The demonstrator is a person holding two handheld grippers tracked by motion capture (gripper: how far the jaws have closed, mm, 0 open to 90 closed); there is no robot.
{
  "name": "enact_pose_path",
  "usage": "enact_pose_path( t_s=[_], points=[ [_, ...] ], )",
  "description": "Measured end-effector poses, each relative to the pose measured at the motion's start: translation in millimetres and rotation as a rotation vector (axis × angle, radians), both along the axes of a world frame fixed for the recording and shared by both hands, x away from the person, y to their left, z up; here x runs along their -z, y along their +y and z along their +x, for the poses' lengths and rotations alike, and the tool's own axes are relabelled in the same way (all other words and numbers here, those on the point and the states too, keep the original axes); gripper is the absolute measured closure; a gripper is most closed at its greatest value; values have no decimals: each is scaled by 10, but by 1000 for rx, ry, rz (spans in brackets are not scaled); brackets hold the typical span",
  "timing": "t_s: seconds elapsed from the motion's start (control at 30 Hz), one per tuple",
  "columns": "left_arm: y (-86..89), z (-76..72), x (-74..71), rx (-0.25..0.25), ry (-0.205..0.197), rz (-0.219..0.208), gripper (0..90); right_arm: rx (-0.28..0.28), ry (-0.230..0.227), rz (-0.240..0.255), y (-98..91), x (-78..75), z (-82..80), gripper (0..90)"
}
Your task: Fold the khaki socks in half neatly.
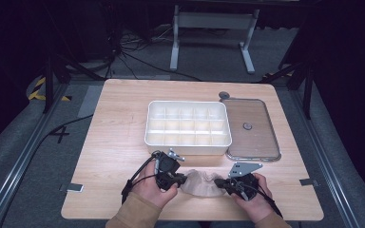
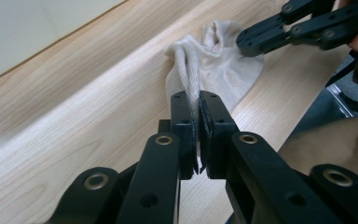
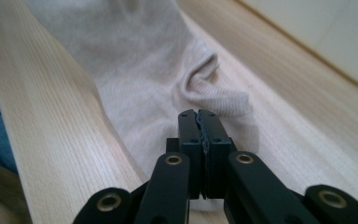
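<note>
A beige sock (image 1: pixel 200 183) lies on the wooden table (image 1: pixel 123 142) near its front edge, between my two grippers. My left gripper (image 1: pixel 179 180) is at the sock's left end. In the left gripper view its jaws are shut on a bunched edge of the sock (image 2: pixel 192 79), with fabric pinched between the pads. My right gripper (image 1: pixel 220 183) is at the sock's right end. In the right gripper view the right gripper (image 3: pixel 199 114) is shut, with its tips over the sock (image 3: pixel 144 70) beside a raised fold. No fabric shows between its pads. The left gripper view also shows the right gripper (image 2: pixel 242 44) touching the sock.
A white compartment box (image 1: pixel 188 121) stands mid-table behind the sock. Its clear lid (image 1: pixel 250 128) lies flat to the right of it. A small metal part (image 1: pixel 174 154) lies by the box's front wall. A small round piece (image 1: pixel 224 95) rests at the lid's far corner.
</note>
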State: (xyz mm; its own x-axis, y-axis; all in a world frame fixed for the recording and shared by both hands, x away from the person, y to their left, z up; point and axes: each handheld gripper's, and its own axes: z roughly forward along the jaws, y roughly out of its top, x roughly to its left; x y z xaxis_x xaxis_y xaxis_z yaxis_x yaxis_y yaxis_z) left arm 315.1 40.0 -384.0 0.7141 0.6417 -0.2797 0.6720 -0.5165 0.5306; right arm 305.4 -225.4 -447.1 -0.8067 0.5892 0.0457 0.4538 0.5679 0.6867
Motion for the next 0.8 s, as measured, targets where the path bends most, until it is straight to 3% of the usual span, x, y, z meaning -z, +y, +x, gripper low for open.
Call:
enact_pose_path(
  t_s=[0.07,0.3,0.63,0.7,0.8],
  points=[
    [-25,10,-6,11,0,-1,853,1,1,-32,19,53,1,891],
    [-174,56,-35,28,14,-7,853,0,43,36,-29,113,61,893],
    [-484,151,-5,60,30,-2,853,-8,53,42,-36,118,73,892],
    [-513,167,25,67,31,0,853,-25,18,20,-28,89,41,891],
    [-498,180,40,64,35,-4,854,-9,-4,37,-62,28,4,893]
  ],
)
